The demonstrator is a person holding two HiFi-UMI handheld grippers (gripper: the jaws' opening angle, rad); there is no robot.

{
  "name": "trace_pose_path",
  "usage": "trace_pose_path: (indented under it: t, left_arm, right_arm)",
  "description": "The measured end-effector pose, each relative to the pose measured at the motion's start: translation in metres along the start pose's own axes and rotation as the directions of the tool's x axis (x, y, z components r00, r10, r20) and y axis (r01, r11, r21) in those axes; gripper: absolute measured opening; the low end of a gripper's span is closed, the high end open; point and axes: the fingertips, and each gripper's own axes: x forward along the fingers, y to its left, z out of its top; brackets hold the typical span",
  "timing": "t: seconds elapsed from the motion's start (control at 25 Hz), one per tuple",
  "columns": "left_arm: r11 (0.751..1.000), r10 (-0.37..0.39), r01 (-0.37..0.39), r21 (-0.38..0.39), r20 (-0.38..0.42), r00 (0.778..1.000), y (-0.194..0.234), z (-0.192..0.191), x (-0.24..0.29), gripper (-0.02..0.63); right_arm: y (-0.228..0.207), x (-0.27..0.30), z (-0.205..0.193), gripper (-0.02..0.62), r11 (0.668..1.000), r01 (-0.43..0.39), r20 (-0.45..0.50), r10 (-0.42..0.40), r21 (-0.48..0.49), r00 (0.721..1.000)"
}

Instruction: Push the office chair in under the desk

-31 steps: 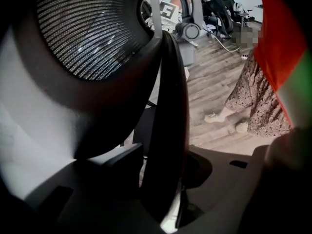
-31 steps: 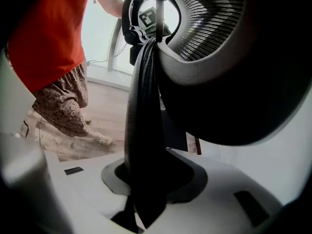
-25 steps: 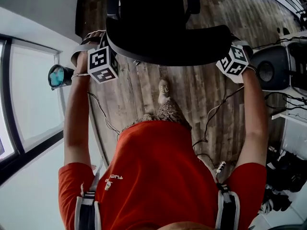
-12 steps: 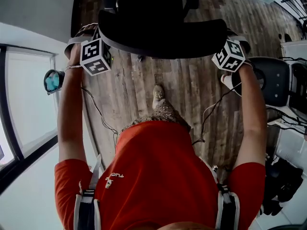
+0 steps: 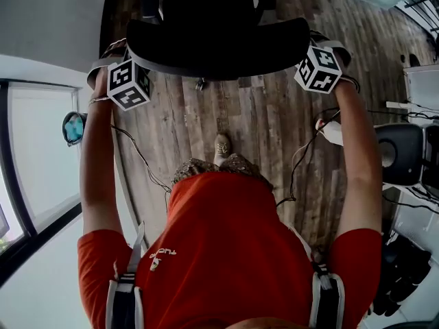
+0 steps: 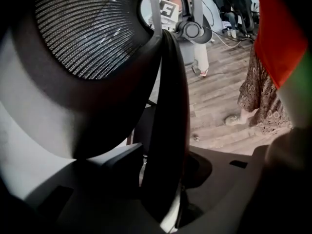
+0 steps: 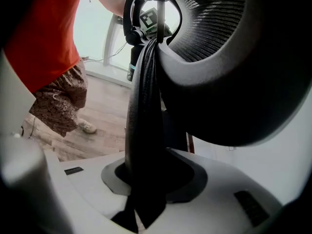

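The black office chair [image 5: 216, 26] stands on the wood floor ahead of me, its curved backrest [image 5: 219, 46] towards me. My left gripper [image 5: 135, 59] is shut on the backrest's left edge, and my right gripper [image 5: 306, 49] on its right edge. In the left gripper view the dark backrest rim [image 6: 165, 126] runs up between the jaws of the left gripper [image 6: 163, 191], with mesh [image 6: 87, 33] above. The right gripper view shows the same rim [image 7: 144, 126] clamped in the right gripper [image 7: 146, 191]. I cannot make out the desk for certain.
A tall window [image 5: 41, 149] runs along the left, with a round blue-lensed device [image 5: 73, 127] beside it. A black speaker [image 5: 401, 153] and white furniture sit at the right. Cables [image 5: 302, 156] trail over the floor. More office chairs [image 6: 239, 4] stand far off.
The chair and both grippers have moved forward, up the picture, still clamped together. The person has stepped after them, and the speaker at the right has slid down the frame.
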Motion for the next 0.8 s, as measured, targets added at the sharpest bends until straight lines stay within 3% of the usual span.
trace_pose_path:
  t: [0.8]
  left_arm:
    - [0.998,0.034,-0.035,-0.047,-0.026,0.999,0.103,0.011,0.074,0.164]
  right_arm:
    - [-0.128,0.056,-0.049,0.136,0.999,-0.009,0.015,0.009,-0.037,1.0]
